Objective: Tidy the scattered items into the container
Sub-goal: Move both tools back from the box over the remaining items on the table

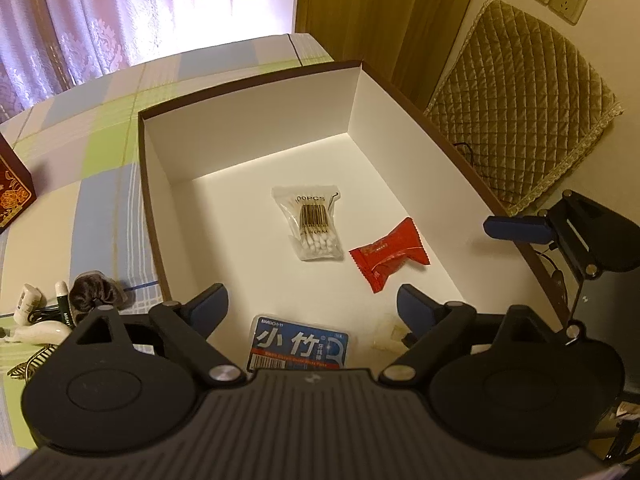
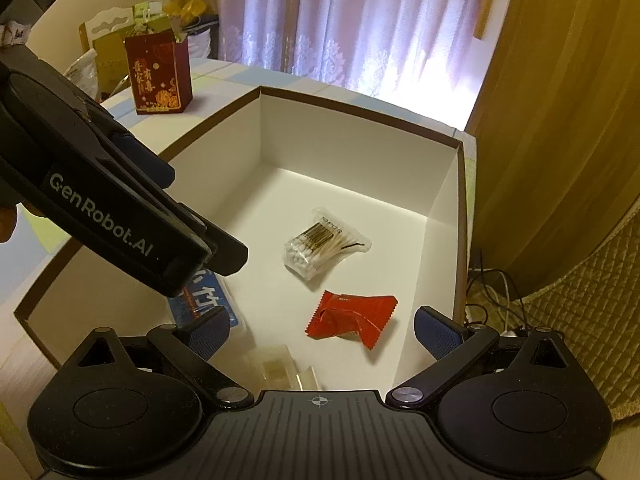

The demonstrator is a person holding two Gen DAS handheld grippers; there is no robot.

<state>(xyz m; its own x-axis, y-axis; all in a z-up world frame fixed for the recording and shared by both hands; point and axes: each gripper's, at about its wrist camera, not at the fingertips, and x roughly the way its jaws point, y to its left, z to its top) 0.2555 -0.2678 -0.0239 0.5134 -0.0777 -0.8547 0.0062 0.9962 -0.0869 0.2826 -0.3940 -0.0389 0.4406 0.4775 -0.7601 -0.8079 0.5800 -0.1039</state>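
Box [image 1: 256, 128] is already holding the cotton swab packet [image 1: 316, 222], red sachet [image 1: 390, 258] and floss case [image 1: 300, 346], all just beyond my left claw [image 1: 312, 304]. Both claws are hanging apart and empty; right claw [image 2: 322, 330] too. I am eyeing the scrunchie [image 1: 98, 294] cluster left of the left claw: lift clear of the wall first, I judge.

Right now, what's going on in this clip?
A person is tidying small items into a white box on a bed. Both claws, left and right, hang open and empty over it. Inside lie a cotton swab pack, a red sachet and a blue floss box. A few items remain outside.
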